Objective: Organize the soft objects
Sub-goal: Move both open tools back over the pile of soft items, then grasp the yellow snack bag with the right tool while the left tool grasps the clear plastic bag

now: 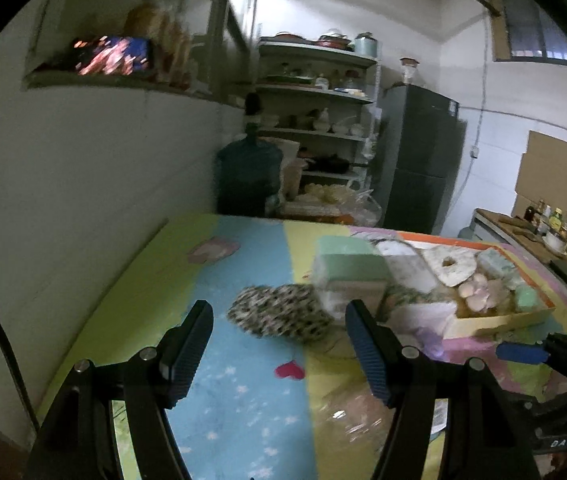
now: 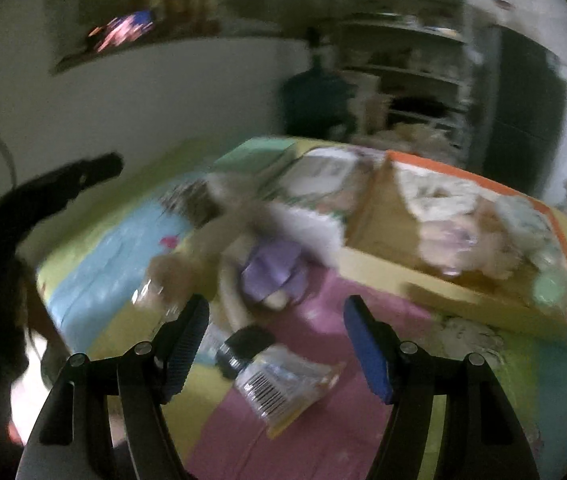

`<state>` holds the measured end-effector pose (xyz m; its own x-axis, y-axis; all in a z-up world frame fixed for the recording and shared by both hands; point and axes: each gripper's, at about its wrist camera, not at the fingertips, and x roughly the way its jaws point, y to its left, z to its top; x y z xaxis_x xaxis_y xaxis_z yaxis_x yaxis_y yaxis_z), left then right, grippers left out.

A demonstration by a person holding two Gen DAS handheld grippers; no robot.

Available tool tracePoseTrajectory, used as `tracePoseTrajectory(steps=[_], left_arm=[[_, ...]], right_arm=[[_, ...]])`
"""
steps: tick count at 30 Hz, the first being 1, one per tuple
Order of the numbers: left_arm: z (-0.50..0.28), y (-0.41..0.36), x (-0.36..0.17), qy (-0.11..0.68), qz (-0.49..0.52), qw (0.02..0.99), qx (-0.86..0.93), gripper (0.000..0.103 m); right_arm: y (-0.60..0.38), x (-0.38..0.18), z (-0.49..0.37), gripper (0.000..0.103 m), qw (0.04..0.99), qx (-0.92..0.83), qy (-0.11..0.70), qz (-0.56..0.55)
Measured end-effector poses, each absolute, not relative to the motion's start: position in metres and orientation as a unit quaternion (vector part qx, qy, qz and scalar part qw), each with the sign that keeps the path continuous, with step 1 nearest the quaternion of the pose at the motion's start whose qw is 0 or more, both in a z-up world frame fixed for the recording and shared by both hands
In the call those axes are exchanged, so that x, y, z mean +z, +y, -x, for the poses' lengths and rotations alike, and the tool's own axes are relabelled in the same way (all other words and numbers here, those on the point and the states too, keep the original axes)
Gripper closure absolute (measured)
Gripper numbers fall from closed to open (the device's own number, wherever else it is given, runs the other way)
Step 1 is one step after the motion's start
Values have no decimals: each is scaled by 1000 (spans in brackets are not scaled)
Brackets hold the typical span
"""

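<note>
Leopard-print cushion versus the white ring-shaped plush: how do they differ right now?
The leopard-print cushion is dark-spotted; the white ring-shaped plush is pale with a hole through its middle. The cushion lies loose on the colourful mat, while the ring plush sits inside the orange-rimmed box. The cushion is nearer the left tongs. Neither is gripped.

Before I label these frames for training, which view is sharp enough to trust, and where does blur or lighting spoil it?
Left wrist view: fairly sharp, the spotted cushion and box readable, though the room is dim and edges bend from the fisheye. Right wrist view: heavy motion blur smears the box and its contents; only the near packet is legible.
</note>
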<state>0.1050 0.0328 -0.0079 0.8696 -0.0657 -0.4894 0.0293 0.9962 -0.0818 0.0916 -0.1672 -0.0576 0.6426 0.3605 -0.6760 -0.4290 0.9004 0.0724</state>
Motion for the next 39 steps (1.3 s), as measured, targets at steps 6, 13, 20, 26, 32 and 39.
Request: tracePoseTrajectory(steps=[6, 13, 20, 26, 32, 39], left_arm=[[-101, 49, -21, 266, 44, 963, -5, 35], [-95, 49, -27, 273, 24, 962, -22, 35], [-92, 33, -31, 271, 0, 960, -75, 35], [-94, 16, -33, 277, -5, 954, -113, 35], [-101, -1, -43, 297, 8, 945, -136, 35], [-107, -17, -59, 319, 16, 936, -147, 35]], right_arm=[[-152, -72, -94, 31, 874, 281, 386, 92], [-138, -88, -102, 31, 851, 287, 403, 175], [-138, -100, -111, 45, 839, 273, 433, 186], [-148, -96, -101, 54, 848, 253, 443, 147], [-163, -86, -82, 55, 866, 233, 432, 89], [-186, -79, -72, 55, 897, 167, 408, -7]])
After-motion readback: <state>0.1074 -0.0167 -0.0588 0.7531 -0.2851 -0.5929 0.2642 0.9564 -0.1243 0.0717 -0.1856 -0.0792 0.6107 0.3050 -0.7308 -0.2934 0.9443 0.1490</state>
